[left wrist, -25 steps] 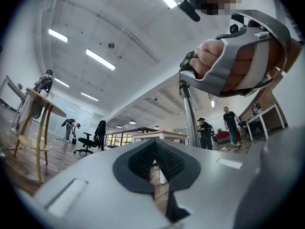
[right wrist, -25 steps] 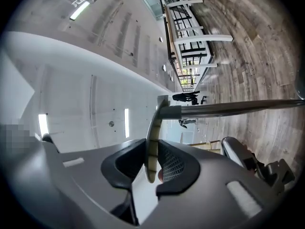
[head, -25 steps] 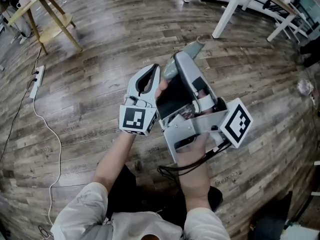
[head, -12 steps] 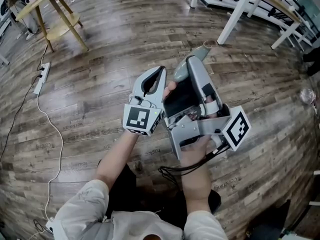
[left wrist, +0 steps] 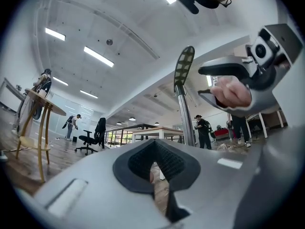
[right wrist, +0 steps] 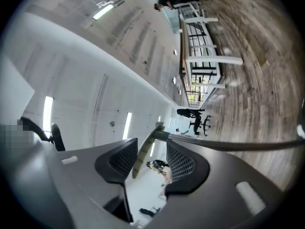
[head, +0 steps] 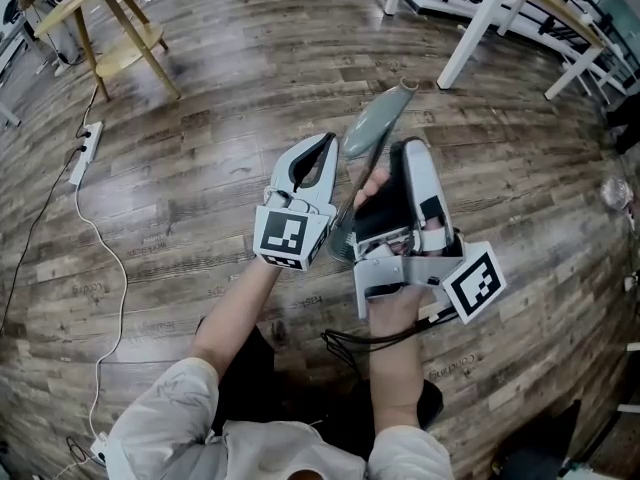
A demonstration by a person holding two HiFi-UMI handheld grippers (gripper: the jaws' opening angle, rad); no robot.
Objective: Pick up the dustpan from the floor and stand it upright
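Wood plank floor (head: 200, 168), white desk (head: 468, 28), power strip (head: 85, 155)

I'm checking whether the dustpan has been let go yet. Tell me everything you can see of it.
The dustpan shows mainly its long handle: a shiny metal pole topped by a grey-green plastic grip with rows of holes. It stands roughly upright. The grip sits between the right tongs, which have just been opening, and their pads do not press it. Its pan can hardly be made out below.
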